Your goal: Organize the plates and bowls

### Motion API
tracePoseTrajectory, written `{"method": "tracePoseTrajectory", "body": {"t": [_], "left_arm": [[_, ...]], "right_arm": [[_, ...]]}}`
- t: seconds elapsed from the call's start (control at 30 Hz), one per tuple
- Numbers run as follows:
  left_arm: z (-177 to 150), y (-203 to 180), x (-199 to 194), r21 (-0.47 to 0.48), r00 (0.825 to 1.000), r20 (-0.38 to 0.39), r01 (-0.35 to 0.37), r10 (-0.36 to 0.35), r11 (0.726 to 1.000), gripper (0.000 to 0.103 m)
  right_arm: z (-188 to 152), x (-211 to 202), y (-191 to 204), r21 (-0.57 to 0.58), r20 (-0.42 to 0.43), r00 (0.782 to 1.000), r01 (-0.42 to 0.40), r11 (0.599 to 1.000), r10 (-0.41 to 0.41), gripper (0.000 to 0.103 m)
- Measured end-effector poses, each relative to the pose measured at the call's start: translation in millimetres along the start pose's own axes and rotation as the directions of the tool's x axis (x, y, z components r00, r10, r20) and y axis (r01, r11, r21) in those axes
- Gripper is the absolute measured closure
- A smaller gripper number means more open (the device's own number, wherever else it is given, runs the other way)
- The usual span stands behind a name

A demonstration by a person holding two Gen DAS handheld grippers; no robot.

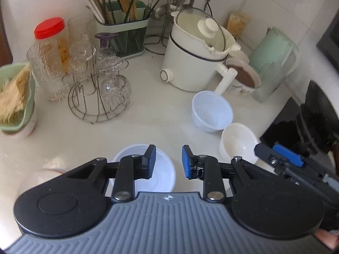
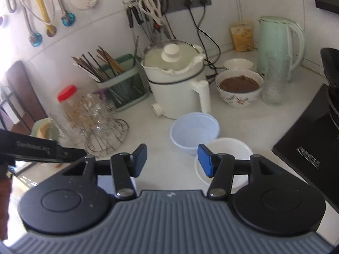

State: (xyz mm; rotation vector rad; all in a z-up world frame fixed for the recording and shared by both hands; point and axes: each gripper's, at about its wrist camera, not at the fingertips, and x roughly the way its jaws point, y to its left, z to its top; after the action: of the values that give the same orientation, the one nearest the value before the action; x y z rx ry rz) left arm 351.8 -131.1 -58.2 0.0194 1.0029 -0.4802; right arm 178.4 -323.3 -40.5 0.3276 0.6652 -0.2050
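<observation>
- The left gripper (image 1: pixel 169 162) hangs over the white counter (image 1: pixel 161 116) with its jaws part open and nothing between them; bare counter shows in the gap
- A white bowl (image 1: pixel 163 169) sits on the counter right under the left gripper, mostly behind its left finger, not pinched
- The right gripper (image 2: pixel 172 160) has its jaws open wider and also holds nothing
- A pale blue bowl (image 2: pixel 193 132) stands upright on the counter just in front of the white cooker (image 2: pixel 175 93), near its handle
- A cream bowl (image 2: pixel 228 148) sits just beside the blue one, nearer the camera, their rims touching or almost so; the right gripper's right finger overlaps its near edge in the right wrist view
- In the left wrist view the right gripper's blue pad shows at the right edge, just beside the cream bowl
- Behind these, a patterned bowl (image 2: pixel 239 89) full of brown food stands between the cooker and a green kettle (image 2: pixel 277 48), with a small white dish (image 2: pixel 238 64) behind it
- To the left are a wire rack of glasses (image 1: pixel 99 97), a red-lidded jar (image 1: pixel 49 29) and a green holder of chopsticks (image 1: pixel 121 36)
- A black stove top (image 2: pixel 307 148) lies at the right edge of the counter
</observation>
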Motion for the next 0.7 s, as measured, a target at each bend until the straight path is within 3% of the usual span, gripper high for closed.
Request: {"method": "tracePoseTrajectory", "body": {"t": [0.07,0.27,0.47,0.57,0.67,0.7], "left_arm": [[2.7,1.3,7.9,0.017,1.0,-0.015,-0.009,0.009,1.0,0.066],[18.3,11.6,34.3,0.067,0.998,-0.055,-0.017,0.02,0.998,0.065],[39.3,26.6,67.2,0.03,0.997,-0.065,-0.03,0.032,0.999,0.058],[50.5,28.3,82.7,0.032,0.997,-0.073,-0.028,0.031,0.999,0.044],[57.8,25.1,99.3,0.067,0.997,-0.068,-0.018,0.023,0.998,0.041],[59.7,24.4,105.0,0.066,0.997,-0.072,-0.013,0.018,0.998,0.041]], "right_arm": [[-5.2,2.2,-2.4,0.021,0.011,1.0,0.009,1.0,-0.009,0.047],[-10.5,14.3,-4.7,0.025,0.027,0.999,0.032,0.999,-0.033,0.047],[-3.6,32.0,-15.6,0.044,0.055,0.998,0.024,0.999,-0.026,0.047],[0.2,50.2,-21.0,0.05,0.035,0.999,0.015,0.999,-0.017,0.042],[2.7,66.7,-25.3,0.046,0.013,1.0,0.011,0.999,-0.011,0.021],[3.4,72.8,-26.6,0.045,0.006,1.0,0.019,0.999,-0.019,0.021]]}}
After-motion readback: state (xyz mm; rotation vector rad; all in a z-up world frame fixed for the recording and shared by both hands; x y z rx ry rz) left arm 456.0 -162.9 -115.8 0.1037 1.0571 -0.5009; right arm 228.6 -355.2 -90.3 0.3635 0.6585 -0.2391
